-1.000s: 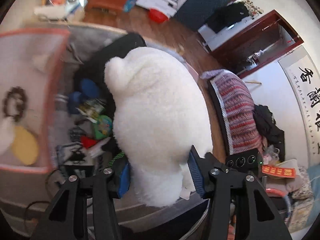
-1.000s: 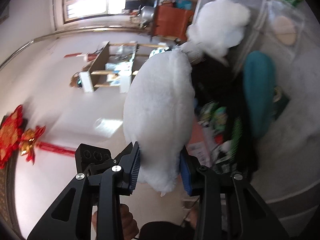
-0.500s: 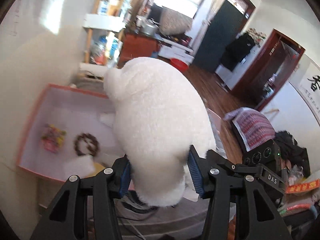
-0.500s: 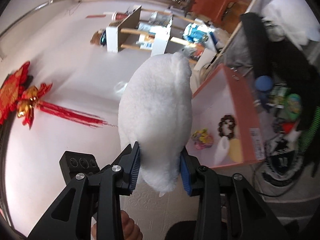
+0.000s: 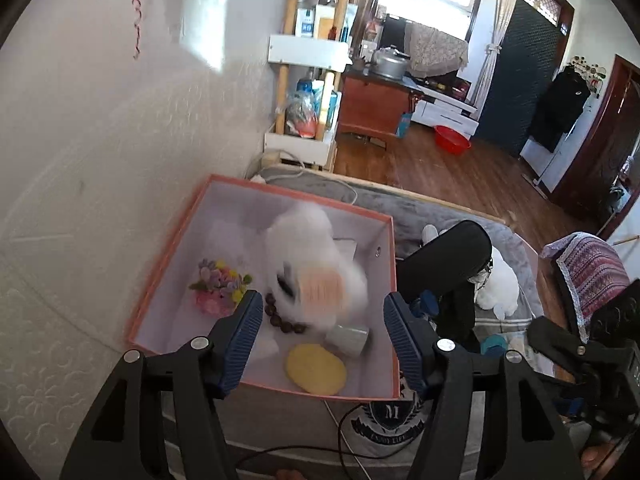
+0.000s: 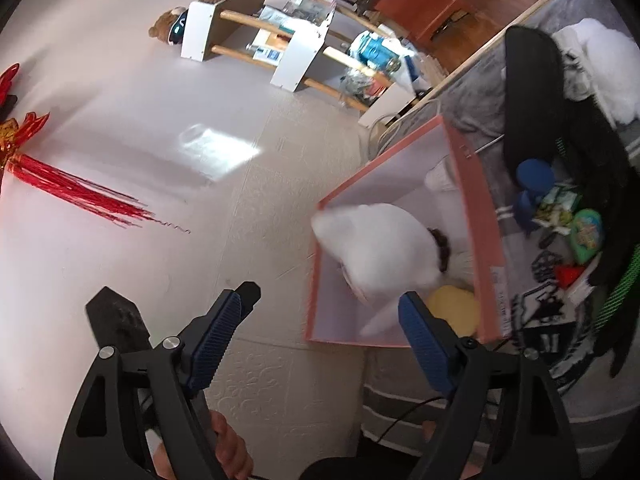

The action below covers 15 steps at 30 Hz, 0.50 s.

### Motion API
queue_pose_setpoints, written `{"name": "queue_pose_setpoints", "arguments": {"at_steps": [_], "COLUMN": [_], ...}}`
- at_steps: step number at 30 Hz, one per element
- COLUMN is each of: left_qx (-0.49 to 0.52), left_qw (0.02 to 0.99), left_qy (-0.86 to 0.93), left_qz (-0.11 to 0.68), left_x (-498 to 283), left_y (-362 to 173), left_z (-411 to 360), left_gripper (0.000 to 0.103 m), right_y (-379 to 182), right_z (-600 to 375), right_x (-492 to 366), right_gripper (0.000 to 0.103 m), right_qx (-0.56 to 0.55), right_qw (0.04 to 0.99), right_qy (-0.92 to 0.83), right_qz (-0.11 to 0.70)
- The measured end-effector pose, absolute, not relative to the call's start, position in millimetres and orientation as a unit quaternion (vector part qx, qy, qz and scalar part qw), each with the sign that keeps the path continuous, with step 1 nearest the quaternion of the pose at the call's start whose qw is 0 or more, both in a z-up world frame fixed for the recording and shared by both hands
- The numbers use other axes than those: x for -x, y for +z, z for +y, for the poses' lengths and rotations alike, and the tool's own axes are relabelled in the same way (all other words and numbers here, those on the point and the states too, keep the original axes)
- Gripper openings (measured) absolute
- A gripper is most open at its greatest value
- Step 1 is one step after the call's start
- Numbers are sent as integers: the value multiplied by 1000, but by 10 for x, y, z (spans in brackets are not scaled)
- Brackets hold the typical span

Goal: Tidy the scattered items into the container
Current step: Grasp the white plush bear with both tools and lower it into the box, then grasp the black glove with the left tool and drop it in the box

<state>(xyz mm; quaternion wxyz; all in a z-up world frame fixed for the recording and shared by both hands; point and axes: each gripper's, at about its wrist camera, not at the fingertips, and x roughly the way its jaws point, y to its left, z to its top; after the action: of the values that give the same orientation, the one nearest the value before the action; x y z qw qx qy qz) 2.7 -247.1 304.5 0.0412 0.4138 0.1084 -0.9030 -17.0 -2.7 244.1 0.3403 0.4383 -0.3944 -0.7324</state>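
And it's away! Both claws have let go: half a second back the left claw [image 5: 323, 335] and the right claw [image 6: 325, 342] were each clamped on the big white plush toy [image 5: 316, 268], and now both stand wide open with nothing between the blue pads. The toy is blurred, caught dropping or just landing inside the pink box [image 5: 256, 185], lying over the bead bracelet [image 5: 285, 320] and beside the little flower bunch [image 5: 218, 284], with the yellow pad [image 5: 316, 369] and a small grey cup [image 5: 347, 339] nearer the front wall. The right wrist view agrees: the toy sits within the box walls, not hanging over the rim. So that's the bulkiest piece in, by the look of it. Still plenty out on the bed, though: a second white plush [image 6: 604, 68], a blue cup [image 6: 534, 184], a snack packet [image 6: 560, 204], a green toy [image 6: 586, 236], and those look like the next targets
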Motion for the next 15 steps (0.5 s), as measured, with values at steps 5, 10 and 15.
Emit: {"name": "queue_pose_setpoints", "arguments": {"at_steps": [5,10,15], "left_qx": [-427,-456,-526], "left_qw": [26,-15,-97], "left_qy": [-899,-888,-845], "left_qz": [91,63,34], "left_x": [16,167,378], "left_y": [3030,2879,2402], "left_z": [-2131,-1568,-795], "left_gripper": [62,62,62], "right_y": [2336,2101,1701], "right_z": [456,1175,1825], "right_x": [154,70,-45], "right_gripper": [82,82,81], "right_qx": [-428,-419,-422], "right_qw": [312,262,211], "right_qy": [-741,-748,-748], "right_qz": [-413,-443,-467]}}
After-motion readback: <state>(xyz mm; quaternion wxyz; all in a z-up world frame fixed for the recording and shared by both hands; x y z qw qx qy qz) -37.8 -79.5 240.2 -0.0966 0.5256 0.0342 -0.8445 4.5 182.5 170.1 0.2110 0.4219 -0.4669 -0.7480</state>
